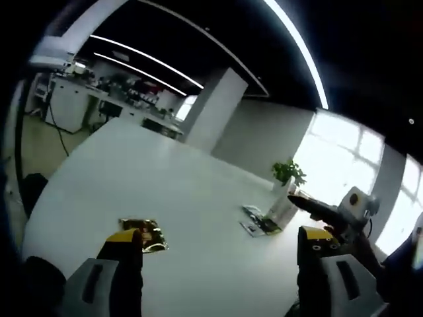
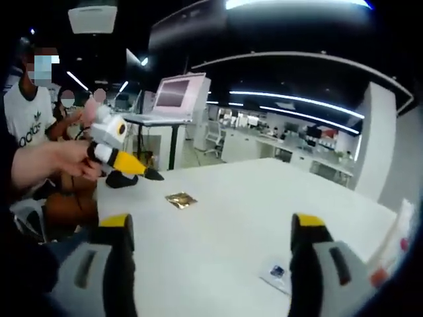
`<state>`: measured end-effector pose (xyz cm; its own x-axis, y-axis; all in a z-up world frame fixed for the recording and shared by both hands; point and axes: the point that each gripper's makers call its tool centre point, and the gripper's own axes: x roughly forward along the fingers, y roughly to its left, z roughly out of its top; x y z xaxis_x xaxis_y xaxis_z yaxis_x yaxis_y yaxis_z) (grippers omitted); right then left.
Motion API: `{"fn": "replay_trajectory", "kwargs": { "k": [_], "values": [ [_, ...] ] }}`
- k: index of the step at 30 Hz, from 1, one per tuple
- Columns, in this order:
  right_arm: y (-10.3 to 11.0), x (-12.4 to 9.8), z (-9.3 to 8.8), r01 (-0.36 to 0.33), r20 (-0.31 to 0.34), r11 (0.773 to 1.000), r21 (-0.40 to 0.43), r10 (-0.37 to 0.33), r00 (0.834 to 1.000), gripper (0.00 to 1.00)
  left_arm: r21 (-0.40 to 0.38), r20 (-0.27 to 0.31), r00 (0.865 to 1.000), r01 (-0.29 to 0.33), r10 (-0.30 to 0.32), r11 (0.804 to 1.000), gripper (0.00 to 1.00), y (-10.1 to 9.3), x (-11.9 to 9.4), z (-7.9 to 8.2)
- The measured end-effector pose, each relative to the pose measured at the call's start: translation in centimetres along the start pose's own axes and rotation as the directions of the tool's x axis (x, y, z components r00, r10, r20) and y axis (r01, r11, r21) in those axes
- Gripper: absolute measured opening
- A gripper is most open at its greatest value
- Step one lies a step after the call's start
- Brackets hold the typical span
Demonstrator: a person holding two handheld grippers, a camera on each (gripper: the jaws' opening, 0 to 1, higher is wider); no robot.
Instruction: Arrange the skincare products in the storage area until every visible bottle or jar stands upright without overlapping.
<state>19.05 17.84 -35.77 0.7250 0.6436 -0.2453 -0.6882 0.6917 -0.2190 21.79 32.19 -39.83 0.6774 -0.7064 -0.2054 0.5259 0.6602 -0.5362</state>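
A gold foil sachet (image 1: pixel 145 235) lies flat on the white table (image 1: pixel 132 172), just beyond my left gripper's (image 1: pixel 218 249) left jaw. That gripper's jaws stand wide apart and hold nothing. Several flat sachets (image 1: pixel 260 224) lie further right, near a white pot. In the right gripper view the same gold sachet (image 2: pixel 180 199) lies mid-table, ahead of my right gripper (image 2: pixel 211 234), which is open and holds nothing. A small blue-and-white sachet (image 2: pixel 277 272) lies close to its right jaw. A hand holds the left gripper (image 2: pixel 142 170) above the table's left edge.
A potted plant (image 1: pixel 288 173) stands past the flat sachets. The right gripper (image 1: pixel 310 205) comes in from the right. A pale object with orange marks (image 2: pixel 393 249) sits at the right edge. A person (image 2: pixel 30 112) and a monitor on a stand (image 2: pixel 178 92) are beyond the table.
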Motion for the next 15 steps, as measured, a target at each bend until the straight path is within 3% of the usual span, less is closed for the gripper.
{"fn": "replay_trajectory", "kwargs": {
  "k": [7,11,15],
  "values": [
    [-0.7,1.1,-0.7,-0.020,-0.016,1.000,0.013,0.020,1.000,0.99,0.086,-0.048,0.995,-0.081,0.085,0.993,1.00,3.3,-0.7,0.2],
    [-1.4,2.1,-0.9,-0.027,-0.019,1.000,0.016,0.027,0.999,0.99,0.093,-0.053,0.995,-0.080,0.085,0.992,1.00,4.6,-0.8,0.7],
    [-1.7,3.4,-1.3,-0.036,-0.030,0.999,0.020,0.037,0.999,0.99,0.130,-0.098,0.988,-0.107,0.120,0.986,1.00,6.5,-0.6,0.3]
  ]
}}
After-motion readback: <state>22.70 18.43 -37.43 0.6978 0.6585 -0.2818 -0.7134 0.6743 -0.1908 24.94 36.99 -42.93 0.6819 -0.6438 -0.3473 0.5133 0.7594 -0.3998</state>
